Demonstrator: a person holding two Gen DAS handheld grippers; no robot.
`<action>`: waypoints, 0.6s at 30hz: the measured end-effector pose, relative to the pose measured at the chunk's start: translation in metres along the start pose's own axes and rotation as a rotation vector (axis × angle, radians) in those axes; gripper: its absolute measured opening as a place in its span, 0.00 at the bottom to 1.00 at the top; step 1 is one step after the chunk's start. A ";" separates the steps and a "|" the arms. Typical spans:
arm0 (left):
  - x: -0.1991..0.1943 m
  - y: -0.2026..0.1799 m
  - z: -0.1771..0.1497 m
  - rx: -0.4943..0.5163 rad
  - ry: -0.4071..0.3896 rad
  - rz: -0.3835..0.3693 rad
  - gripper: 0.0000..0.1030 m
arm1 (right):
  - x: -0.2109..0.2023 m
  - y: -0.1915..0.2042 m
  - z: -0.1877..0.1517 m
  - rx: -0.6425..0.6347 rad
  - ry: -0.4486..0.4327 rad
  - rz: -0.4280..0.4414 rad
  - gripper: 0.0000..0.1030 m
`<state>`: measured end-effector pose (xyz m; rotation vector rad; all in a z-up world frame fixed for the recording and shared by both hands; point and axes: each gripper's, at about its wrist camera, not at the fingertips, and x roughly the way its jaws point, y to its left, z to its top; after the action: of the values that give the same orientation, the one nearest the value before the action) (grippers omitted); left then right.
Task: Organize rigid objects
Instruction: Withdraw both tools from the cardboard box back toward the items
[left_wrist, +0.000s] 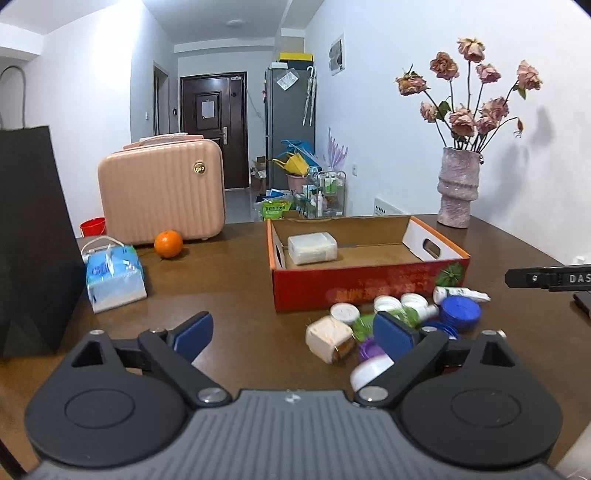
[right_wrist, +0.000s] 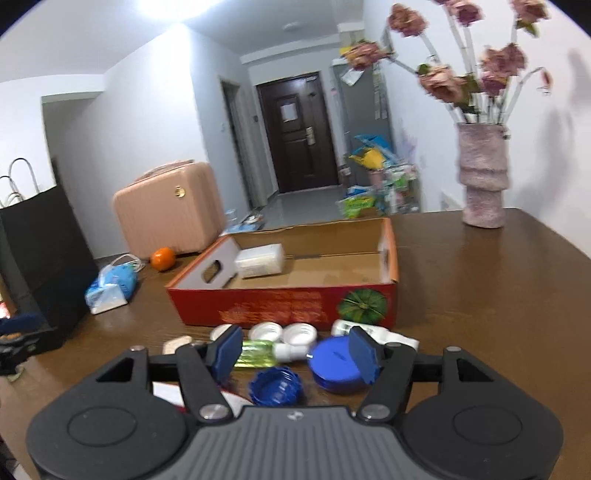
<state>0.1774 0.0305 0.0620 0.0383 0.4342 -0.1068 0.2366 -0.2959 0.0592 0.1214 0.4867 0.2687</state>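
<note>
My room is evenly bright, lit from overhead: a white glare burns out the ceiling (right_wrist: 173, 7) in my right view. The dried flowers (left_wrist: 476, 92) throw soft grey shadows on the wall (left_wrist: 388, 147) behind them. The brown bench (right_wrist: 480, 295) carries a dull sheen. My left view is mostly crisp, though the small containers (left_wrist: 391, 317) near the lens smear. My right view is blurred throughout, the flowers and vase (right_wrist: 482, 173) streaked. Both views bulge, walls bending, with dark corners.
</note>
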 end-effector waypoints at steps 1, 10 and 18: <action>-0.005 -0.002 -0.007 0.000 -0.003 0.000 0.93 | -0.006 0.000 -0.007 -0.009 -0.011 -0.023 0.62; -0.031 -0.010 -0.048 -0.040 -0.013 -0.066 0.96 | -0.065 0.013 -0.053 -0.098 -0.073 -0.105 0.75; -0.023 -0.022 -0.068 -0.008 0.070 -0.098 0.97 | -0.101 0.014 -0.096 -0.119 -0.099 -0.111 0.78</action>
<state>0.1256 0.0150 0.0099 0.0127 0.5067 -0.2009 0.1021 -0.3059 0.0220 -0.0081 0.3764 0.1808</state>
